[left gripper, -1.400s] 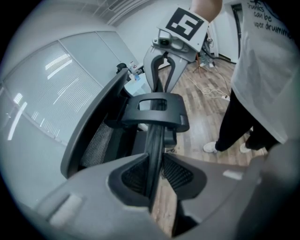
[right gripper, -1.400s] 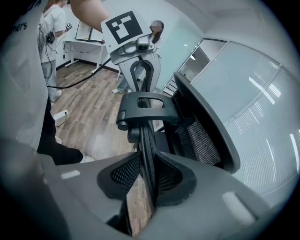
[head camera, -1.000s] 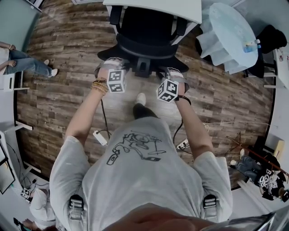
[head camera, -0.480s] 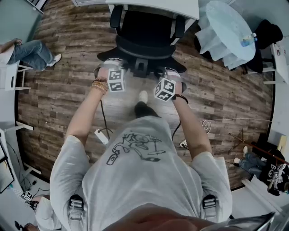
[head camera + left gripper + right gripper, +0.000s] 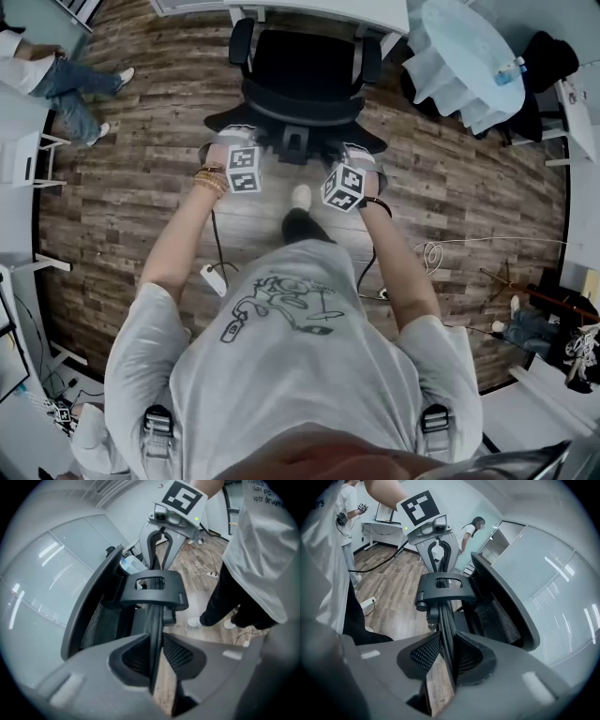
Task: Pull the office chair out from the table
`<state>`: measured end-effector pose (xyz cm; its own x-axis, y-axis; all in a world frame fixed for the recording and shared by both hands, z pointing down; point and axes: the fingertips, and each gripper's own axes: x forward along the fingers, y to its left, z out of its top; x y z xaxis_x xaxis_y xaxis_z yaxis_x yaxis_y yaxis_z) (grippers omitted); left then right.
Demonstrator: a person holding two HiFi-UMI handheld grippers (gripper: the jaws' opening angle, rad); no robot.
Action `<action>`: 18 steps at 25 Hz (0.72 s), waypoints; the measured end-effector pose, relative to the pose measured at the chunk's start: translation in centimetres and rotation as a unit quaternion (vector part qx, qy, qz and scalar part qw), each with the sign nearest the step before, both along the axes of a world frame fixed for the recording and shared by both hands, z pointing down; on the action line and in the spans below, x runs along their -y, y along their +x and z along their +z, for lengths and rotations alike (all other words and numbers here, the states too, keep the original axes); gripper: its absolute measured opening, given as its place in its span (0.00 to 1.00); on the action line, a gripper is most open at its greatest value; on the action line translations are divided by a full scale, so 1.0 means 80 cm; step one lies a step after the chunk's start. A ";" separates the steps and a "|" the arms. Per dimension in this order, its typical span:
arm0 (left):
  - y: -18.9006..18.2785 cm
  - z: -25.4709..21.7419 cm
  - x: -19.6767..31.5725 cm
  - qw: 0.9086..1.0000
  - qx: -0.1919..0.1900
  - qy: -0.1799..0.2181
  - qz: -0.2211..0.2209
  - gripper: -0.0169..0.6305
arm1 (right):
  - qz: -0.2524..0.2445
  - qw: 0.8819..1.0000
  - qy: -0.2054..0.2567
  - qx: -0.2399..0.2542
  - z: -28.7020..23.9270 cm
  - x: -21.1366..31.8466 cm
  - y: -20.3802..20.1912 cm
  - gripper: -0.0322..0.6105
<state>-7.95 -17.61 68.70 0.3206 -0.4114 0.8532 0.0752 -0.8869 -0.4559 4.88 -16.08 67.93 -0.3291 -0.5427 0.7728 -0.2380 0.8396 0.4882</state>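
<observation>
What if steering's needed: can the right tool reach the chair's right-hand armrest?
Probably, once released: the right tool is clamped on the chair back, and nothing blocks the armrest.

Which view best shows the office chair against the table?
Head view: the whole office chair and the white table edge beyond it. The gripper views show only its backrest rim, clamped by left gripper and right gripper.
</observation>
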 end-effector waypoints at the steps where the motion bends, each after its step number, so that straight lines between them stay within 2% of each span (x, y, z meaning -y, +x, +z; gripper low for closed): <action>1: -0.002 -0.001 -0.009 1.000 0.000 0.000 0.000 0.17 | 0.001 1.000 0.000 0.000 0.000 -0.009 -0.002 0.21; 18: -0.024 0.000 -0.136 1.000 0.004 -0.001 0.001 0.17 | 0.012 1.000 -0.008 -0.005 0.002 -0.138 -0.025 0.21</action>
